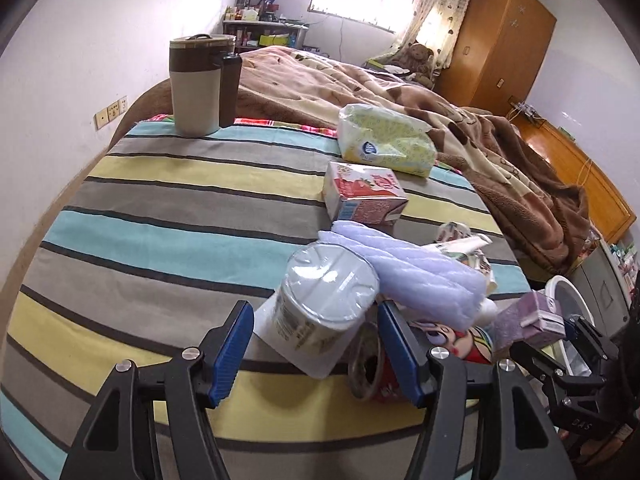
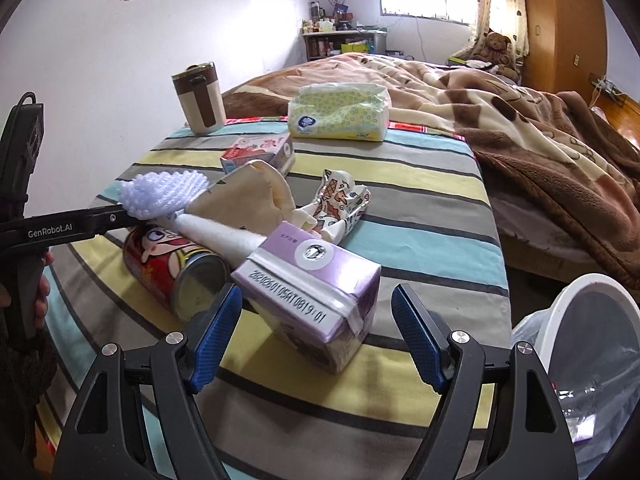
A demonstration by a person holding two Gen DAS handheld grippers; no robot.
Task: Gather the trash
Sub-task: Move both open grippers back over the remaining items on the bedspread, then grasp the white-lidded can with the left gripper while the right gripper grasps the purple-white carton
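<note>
On the striped table, my left gripper (image 1: 316, 350) is open, its jaws standing either side of a small white tin (image 1: 324, 300) on a white sheet. A red cartoon can (image 1: 374, 376) lies on its side beside the right finger; it also shows in the right wrist view (image 2: 172, 268). My right gripper (image 2: 316, 340) is open around a purple drink carton (image 2: 312, 292), which also shows in the left wrist view (image 1: 528, 320). A pale lilac cloth (image 1: 420, 276), a crumpled printed wrapper (image 2: 340, 204) and a strawberry carton (image 1: 362, 198) lie behind.
A white bin (image 2: 592, 328) with a clear liner stands right of the table. A brown-and-beige mug (image 1: 200, 84) and a tissue pack (image 1: 384, 140) sit at the far edge. A bed with a brown blanket (image 2: 520, 128) lies beyond.
</note>
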